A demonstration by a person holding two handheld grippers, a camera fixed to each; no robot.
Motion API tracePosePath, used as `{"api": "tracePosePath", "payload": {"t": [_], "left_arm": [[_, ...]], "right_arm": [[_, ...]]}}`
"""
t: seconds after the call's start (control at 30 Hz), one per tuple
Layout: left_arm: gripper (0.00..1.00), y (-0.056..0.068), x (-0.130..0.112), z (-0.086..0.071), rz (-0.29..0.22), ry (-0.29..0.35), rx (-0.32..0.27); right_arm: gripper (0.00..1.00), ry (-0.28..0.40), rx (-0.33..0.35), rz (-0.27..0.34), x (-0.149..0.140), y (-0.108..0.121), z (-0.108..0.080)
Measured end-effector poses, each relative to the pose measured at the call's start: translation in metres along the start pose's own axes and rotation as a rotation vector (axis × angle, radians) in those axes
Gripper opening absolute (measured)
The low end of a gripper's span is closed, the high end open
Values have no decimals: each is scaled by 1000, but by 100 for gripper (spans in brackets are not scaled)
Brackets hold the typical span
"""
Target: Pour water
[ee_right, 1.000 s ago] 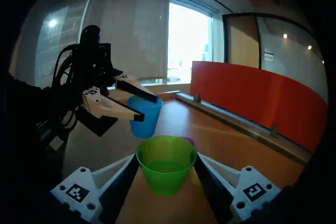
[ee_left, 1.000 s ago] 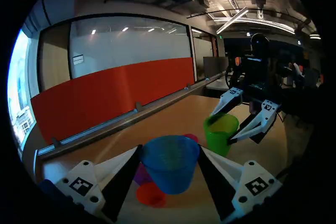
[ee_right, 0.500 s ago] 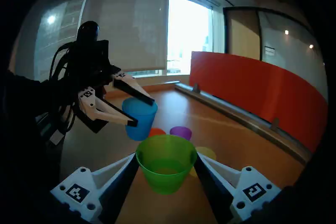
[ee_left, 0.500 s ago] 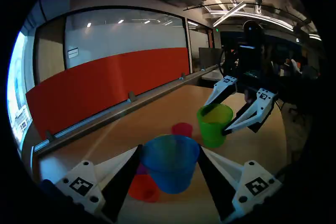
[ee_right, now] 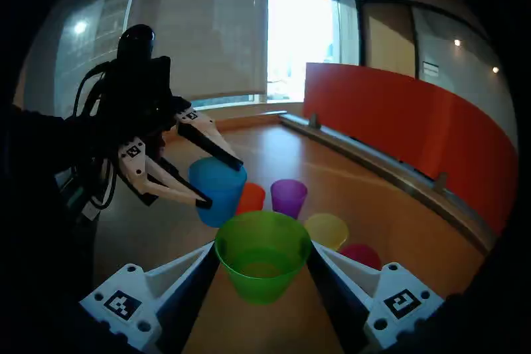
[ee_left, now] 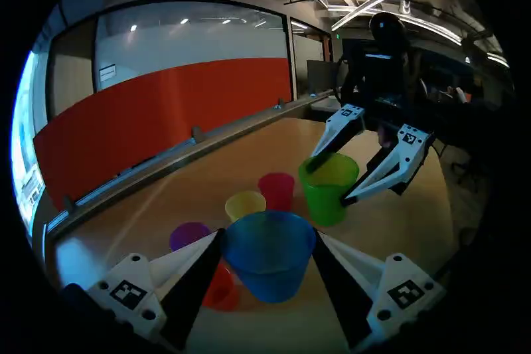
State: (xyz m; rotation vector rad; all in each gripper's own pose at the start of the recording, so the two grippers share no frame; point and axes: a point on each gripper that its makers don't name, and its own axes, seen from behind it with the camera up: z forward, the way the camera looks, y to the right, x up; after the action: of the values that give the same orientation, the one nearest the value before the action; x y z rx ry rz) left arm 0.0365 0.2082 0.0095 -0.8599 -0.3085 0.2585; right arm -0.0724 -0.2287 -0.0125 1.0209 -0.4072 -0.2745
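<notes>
L gripper (ee_left: 267, 241) clamps blue cup (ee_left: 269, 274), upright betw. its fingers; R gripper (ee_right: 263, 248) clamps green cup (ee_right: 262, 274), also upright. From R gripper, blue cup sits ahead-left, near, rims apart, so prob. tilt that way.

A wooden tabletop (ee_left: 265, 148) extended across the room. A metal rail (ee_left: 199, 146) ran along its far edge, with an orange partition panel (ee_left: 159, 115) mounted behind it. A pale glazed wall (ee_left: 192, 42) stood above the panel. Linear light strips (ee_left: 358, 14) hung from the dark, exposed ceiling. In the right gripper view, a bright window (ee_right: 299, 42) sat beside a lowered roller blind (ee_right: 199, 35).
</notes>
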Motion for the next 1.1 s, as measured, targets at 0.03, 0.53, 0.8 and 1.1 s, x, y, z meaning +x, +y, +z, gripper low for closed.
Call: {"api": "tracePosePath", "payload": {"t": [0.03, 0.53, 0.8, 1.1], "left_arm": [[91, 1, -2, 1, 2, -5, -3], [91, 8, -36, 15, 4, -73, -47], [91, 14, -48, 22, 11, -93, -68], [91, 18, -58, 29, 30, -115, -83]], "right_arm": [[91, -5, 1, 0, -2, 0, 1], [91, -70, 9, -6, -29, 7, 14], [91, -92, 15, -2, -40, 10, 19], [91, -115, 14, 1, -53, 12, 24]]}}
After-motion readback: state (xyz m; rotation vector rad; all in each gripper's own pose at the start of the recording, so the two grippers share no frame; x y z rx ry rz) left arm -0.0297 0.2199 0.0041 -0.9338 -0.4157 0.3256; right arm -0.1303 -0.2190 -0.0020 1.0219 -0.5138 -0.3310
